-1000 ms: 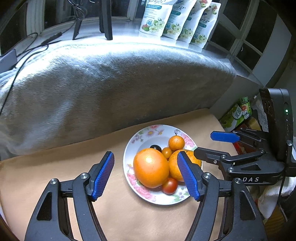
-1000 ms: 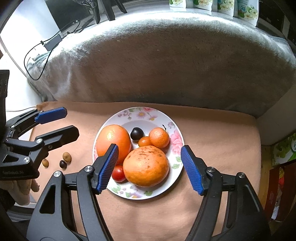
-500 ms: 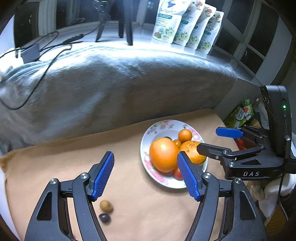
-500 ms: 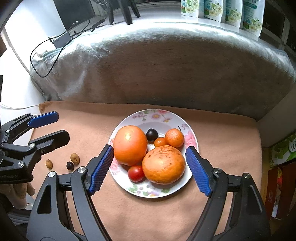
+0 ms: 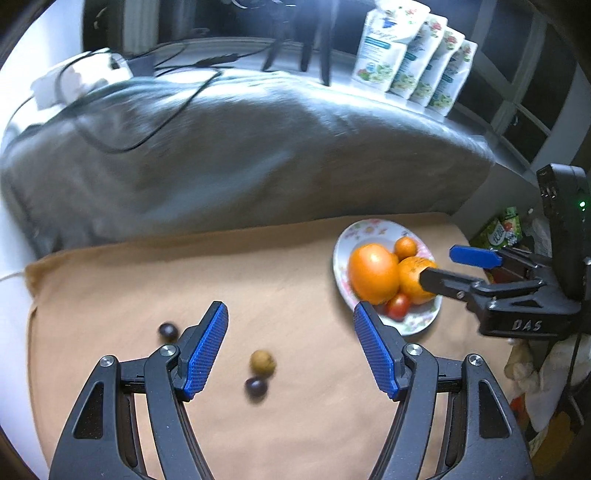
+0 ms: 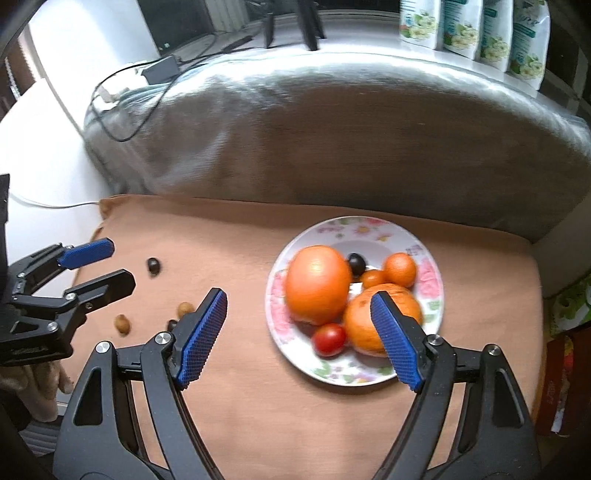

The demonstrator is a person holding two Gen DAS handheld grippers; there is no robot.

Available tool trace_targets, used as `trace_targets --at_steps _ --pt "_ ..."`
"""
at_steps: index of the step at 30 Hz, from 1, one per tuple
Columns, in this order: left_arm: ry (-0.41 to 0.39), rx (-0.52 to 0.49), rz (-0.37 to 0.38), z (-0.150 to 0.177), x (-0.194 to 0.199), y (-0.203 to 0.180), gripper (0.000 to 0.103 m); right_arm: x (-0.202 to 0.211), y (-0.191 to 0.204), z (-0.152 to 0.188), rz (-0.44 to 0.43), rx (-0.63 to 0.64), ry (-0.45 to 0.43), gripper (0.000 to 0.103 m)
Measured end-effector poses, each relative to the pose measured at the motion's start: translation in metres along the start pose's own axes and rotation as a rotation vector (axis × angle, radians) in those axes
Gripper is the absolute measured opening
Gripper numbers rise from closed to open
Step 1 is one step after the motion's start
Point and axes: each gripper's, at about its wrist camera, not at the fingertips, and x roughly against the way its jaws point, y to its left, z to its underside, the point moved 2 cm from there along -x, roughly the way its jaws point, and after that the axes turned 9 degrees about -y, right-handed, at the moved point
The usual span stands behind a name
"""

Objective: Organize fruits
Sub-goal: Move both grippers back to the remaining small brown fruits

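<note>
A rumpled grey blanket (image 6: 332,140) lies behind the tan cushion (image 6: 295,424), with pouches (image 6: 472,26) lined up on the sill beyond. The floral plate (image 6: 432,288) holds two big oranges, a mandarin (image 6: 399,269), a cherry tomato (image 6: 328,339) and a dark plum (image 6: 357,263). The left gripper (image 5: 290,350) hangs open over a loose brown fruit (image 5: 262,363) and dark berry (image 5: 255,386); the right gripper (image 6: 299,334), jaws apart and empty, hangs over the plate's left edge.
</note>
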Motion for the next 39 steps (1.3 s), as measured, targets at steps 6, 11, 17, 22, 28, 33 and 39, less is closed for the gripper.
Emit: trace_targets --at_steps 6,11,17,22,28,33,39 --pt "0.014 0.037 -0.051 0.026 0.017 0.029 0.071 -0.007 0.021 0.006 -0.056 0.021 0.021 0.083" --pt "0.032 0.08 -0.087 0.047 0.028 0.053 0.071 -0.02 0.042 0.012 -0.111 0.042 0.052 0.082" --pt "0.067 0.124 -0.118 0.072 0.037 0.074 0.07 -0.037 0.066 0.018 -0.17 0.057 0.103 0.077" --pt "0.097 0.174 -0.129 0.086 0.038 0.084 0.07 -0.054 0.081 0.025 -0.204 0.057 0.151 0.067" --pt "0.126 0.23 -0.131 0.099 0.034 0.098 0.064 -0.069 0.094 0.032 -0.223 0.058 0.193 0.064" --pt "0.142 0.241 -0.122 0.103 0.027 0.104 0.058 -0.085 0.098 0.035 -0.238 0.032 0.232 0.057" --pt "0.156 0.238 -0.11 0.106 0.016 0.105 0.056 -0.104 0.107 0.035 -0.242 0.05 0.263 0.056"
